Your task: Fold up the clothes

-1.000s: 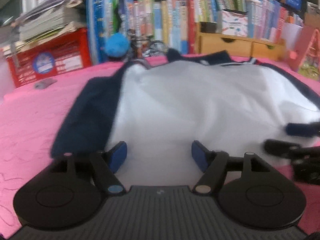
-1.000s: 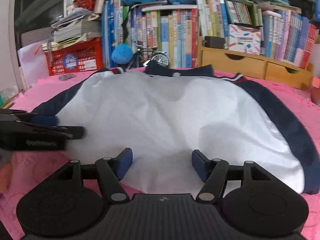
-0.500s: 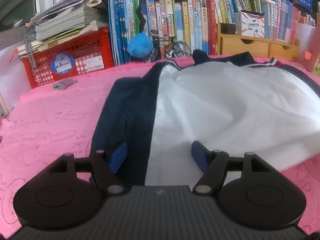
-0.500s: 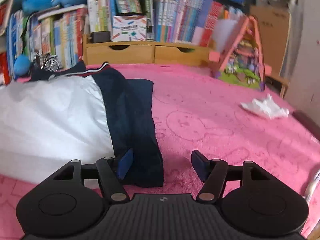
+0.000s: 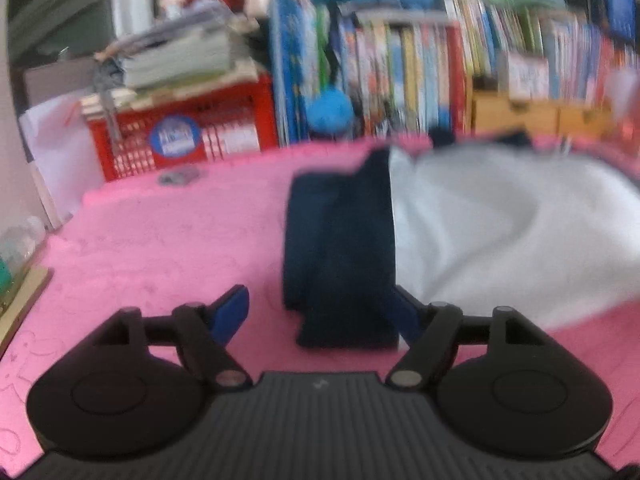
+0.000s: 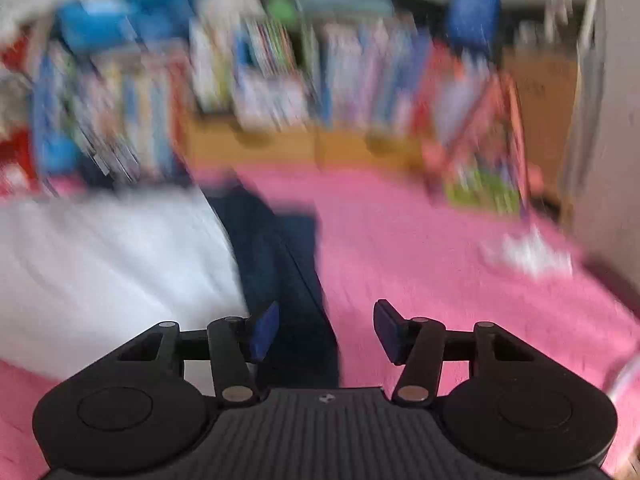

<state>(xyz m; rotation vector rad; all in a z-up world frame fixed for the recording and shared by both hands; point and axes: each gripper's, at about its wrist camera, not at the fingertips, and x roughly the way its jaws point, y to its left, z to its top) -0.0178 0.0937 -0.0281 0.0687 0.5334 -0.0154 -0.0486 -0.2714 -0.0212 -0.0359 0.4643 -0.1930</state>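
A white garment with navy sleeves lies spread on the pink cloth. In the left wrist view its white body [image 5: 500,232] fills the right side and the left navy sleeve [image 5: 340,248] runs toward me, its end between my fingers. My left gripper [image 5: 320,312] is open around that sleeve end. In the right wrist view, which is blurred, the white body [image 6: 112,268] lies at the left and the right navy sleeve [image 6: 284,272] reaches down by my left finger. My right gripper [image 6: 326,330] is open, with the sleeve's edge and pink cloth between its fingers.
A row of books [image 5: 400,80], a red crate [image 5: 180,132] with stacked papers and wooden drawers [image 5: 532,114] line the back. A small grey item [image 5: 178,176] lies far left on the pink cloth [image 5: 160,240]. A crumpled white tissue [image 6: 528,254] and a colourful toy [image 6: 480,152] are at the right.
Both grippers have swung outward from the garment's middle: the left one leftward to the left sleeve, the right one rightward to the right sleeve. Both stay open.
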